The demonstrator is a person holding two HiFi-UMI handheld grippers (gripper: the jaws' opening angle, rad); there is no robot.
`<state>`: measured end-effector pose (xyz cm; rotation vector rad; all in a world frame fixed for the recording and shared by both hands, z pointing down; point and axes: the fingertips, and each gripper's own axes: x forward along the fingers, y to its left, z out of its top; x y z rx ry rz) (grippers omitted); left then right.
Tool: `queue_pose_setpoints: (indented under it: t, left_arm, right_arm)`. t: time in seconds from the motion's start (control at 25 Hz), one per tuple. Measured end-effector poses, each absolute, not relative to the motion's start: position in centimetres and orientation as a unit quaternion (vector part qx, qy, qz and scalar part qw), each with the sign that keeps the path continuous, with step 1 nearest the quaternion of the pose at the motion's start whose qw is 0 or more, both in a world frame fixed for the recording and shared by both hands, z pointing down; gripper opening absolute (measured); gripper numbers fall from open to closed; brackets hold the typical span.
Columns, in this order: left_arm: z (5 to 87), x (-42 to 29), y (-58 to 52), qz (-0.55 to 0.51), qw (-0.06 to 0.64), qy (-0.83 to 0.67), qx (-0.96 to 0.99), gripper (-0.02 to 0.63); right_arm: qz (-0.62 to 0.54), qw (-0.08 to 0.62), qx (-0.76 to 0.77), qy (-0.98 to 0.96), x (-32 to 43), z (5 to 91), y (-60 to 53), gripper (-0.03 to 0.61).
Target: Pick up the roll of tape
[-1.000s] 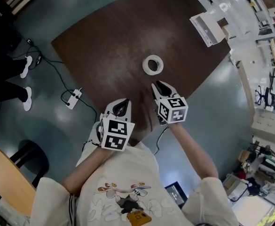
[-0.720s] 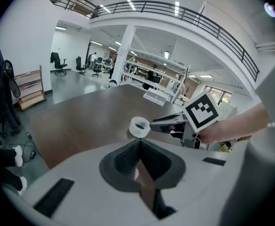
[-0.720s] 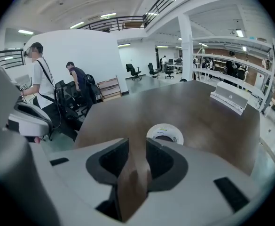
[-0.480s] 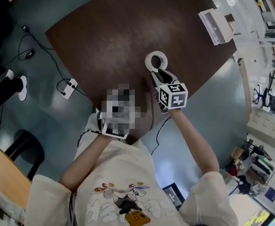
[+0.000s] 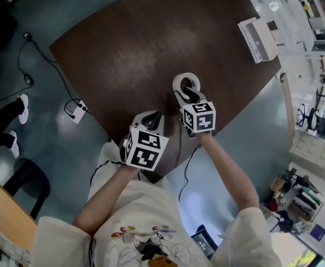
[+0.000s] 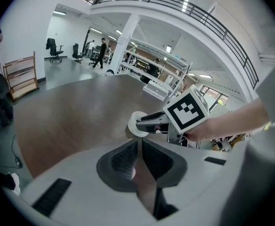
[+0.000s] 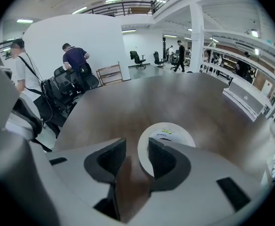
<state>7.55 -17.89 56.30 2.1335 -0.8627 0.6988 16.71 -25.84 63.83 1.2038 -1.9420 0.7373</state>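
A white roll of tape lies flat on the dark brown table, near its front edge. My right gripper points down over the roll with its jaws opening. In the right gripper view the roll has its near wall between the jaws of the right gripper: one finger sits in the hole, the other stands outside with a gap. My left gripper hovers beside it to the left. In the left gripper view the left gripper is shut and empty, with the roll ahead.
A white box stands at the table's far right edge. On the floor to the left lie a power strip and cables, near a person's legs and a chair. People stand beyond the table.
Both grippers came forward and down toward the roll. The right gripper's jaws have spread and now straddle the roll's near wall. The left gripper drew closer beside it.
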Motion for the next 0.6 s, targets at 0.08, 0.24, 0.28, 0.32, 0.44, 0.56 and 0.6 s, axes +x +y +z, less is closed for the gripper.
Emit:
queue_pose_setpoints:
  t: [0.08, 0.24, 0.28, 0.32, 0.44, 0.56, 0.6]
  left_arm:
    - [56.9, 7.6, -18.2, 0.274, 0.362, -0.330, 0.828, 0.040]
    - [57.8, 7.6, -18.4, 0.281, 0.366, -0.323, 0.826, 0.051]
    - [57.9, 7.6, -18.4, 0.282, 0.367, -0.323, 0.826, 0.052]
    - [58.0, 7.5, -18.4, 0.283, 0.367, -0.322, 0.826, 0.052]
    - [58.2, 7.6, -18.3, 0.284, 0.367, -0.320, 0.826, 0.052]
    - [58.5, 7.6, -18.3, 0.286, 0.369, -0.318, 0.825, 0.052]
    - [58.5, 7.7, -18.3, 0.287, 0.369, -0.318, 0.825, 0.052]
  right_arm:
    - [0.286, 0.368, 0.466, -0.752, 16.7, 64.5, -26.2, 0.155]
    - [0.291, 0.383, 0.463, -0.744, 16.7, 66.0, -26.9, 0.160]
    - [0.296, 0.383, 0.463, -0.743, 16.6, 66.3, -27.0, 0.160]
    - [0.301, 0.383, 0.463, -0.740, 16.6, 66.6, -27.1, 0.163]
    - [0.309, 0.394, 0.463, -0.731, 16.6, 67.0, -27.6, 0.164]
    - [0.310, 0.419, 0.457, -0.720, 16.5, 67.5, -27.7, 0.164]
    - [0.311, 0.429, 0.453, -0.717, 16.5, 67.7, -27.6, 0.164]
